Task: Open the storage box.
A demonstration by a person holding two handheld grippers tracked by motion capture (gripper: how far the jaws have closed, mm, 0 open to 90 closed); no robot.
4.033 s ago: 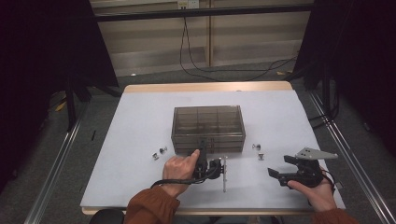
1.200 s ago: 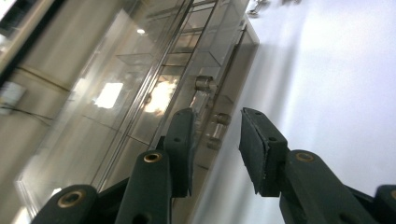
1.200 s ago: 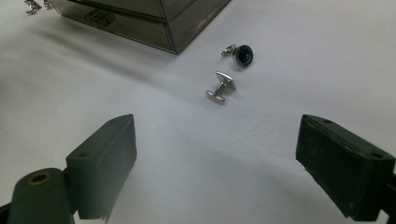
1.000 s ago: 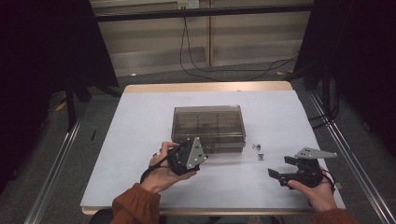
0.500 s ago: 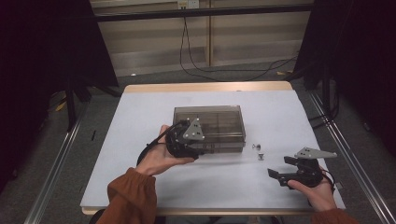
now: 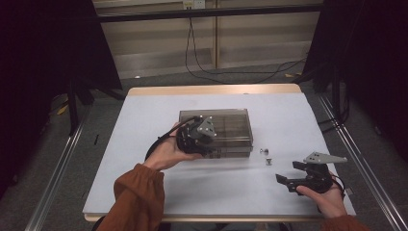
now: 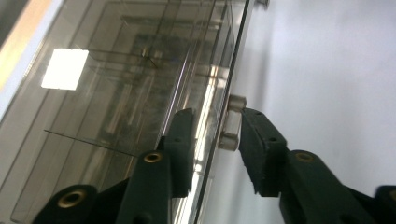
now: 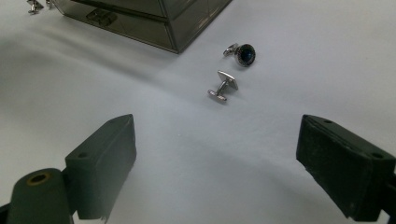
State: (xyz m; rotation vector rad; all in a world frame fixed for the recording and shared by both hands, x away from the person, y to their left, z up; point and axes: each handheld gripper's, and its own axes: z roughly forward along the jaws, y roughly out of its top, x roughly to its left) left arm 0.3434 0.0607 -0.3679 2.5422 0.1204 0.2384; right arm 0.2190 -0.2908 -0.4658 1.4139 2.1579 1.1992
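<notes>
- Smoky clear plastic box (image 6: 216, 130) sits mid-table (image 6: 144, 125); we see our left gripper (image 7: 210, 135) at its front edge, jaws straddling the lid's rim and small clear latch tab (image 7: 232, 122), not quite clamped
- Two cufflinks lie just right of the box: a round dark-blue one (image 8: 244, 54) and a silver bar one (image 8: 224, 86)
- Our right gripper (image 8: 215, 163) rests near the table's right corner, jaws spread wide, holding nothing

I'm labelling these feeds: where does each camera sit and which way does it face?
High view: above the near edge, looking forward and down at the table; both forearms show.
Left gripper view: on the left gripper, facing the clear box.
Right gripper view: on the right gripper, facing two cufflinks.
All three share the box.
</notes>
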